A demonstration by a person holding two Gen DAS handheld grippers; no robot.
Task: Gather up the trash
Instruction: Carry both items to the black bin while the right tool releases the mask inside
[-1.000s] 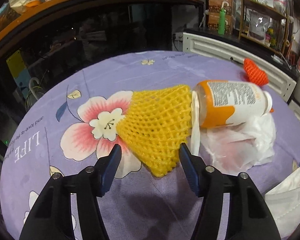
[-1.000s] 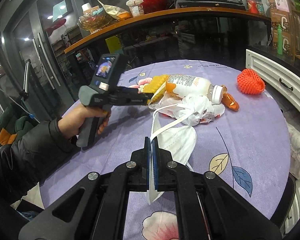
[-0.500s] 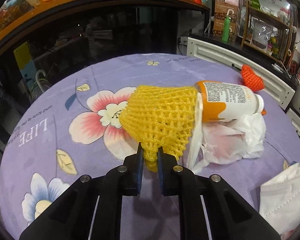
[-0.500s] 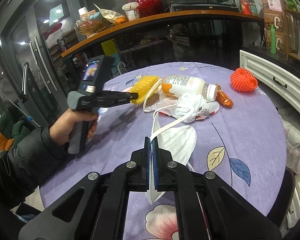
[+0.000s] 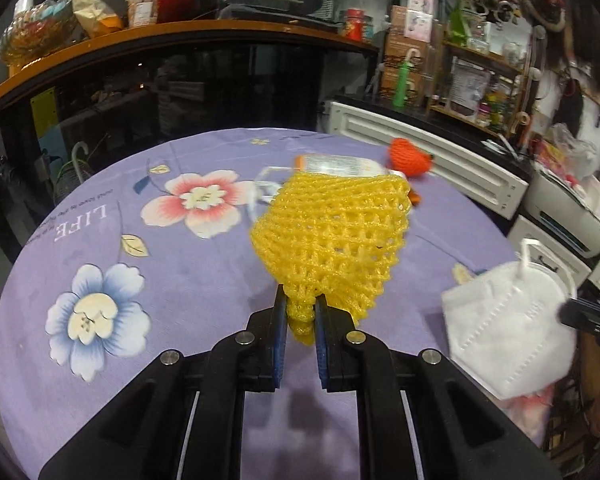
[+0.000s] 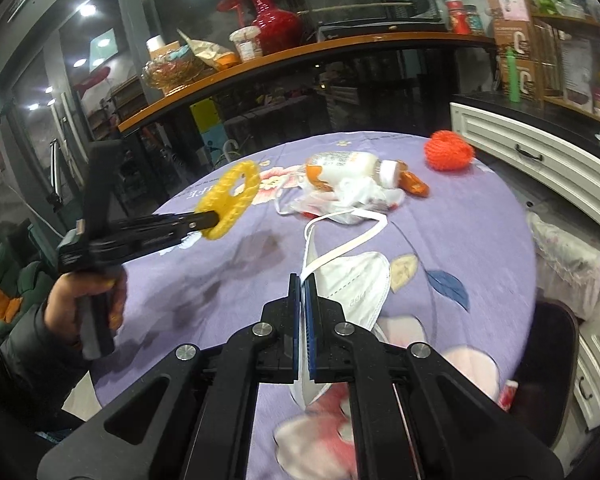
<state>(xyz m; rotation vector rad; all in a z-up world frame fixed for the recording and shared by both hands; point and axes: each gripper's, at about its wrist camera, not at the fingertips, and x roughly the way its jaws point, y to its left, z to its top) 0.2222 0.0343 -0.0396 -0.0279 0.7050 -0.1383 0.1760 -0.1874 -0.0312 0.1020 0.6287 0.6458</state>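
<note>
From the left wrist, the left hand-held gripper (image 5: 300, 312) is pinching the narrow end of the yellow foam net (image 5: 332, 236). The net is up off the purple surface (image 5: 172, 288) and opens wide, pointing away from the camera. It hides most of the bottle (image 5: 332, 163) lying on its side behind it, and part of the orange net (image 5: 408, 158). The white face mask (image 5: 508, 320) at the right is blurry, and the dark thing holding it is cut off by the edge.

From the right wrist, the right hand-held gripper (image 6: 303, 292) is pressed together on the mask's white strap (image 6: 342, 248). The mask hangs partly under it, its lower part blurred. The yellow net looks like a ring here, held up at the left. The bottle lies with its cap to the right, on a crumpled plastic bag (image 6: 340, 200).
</note>
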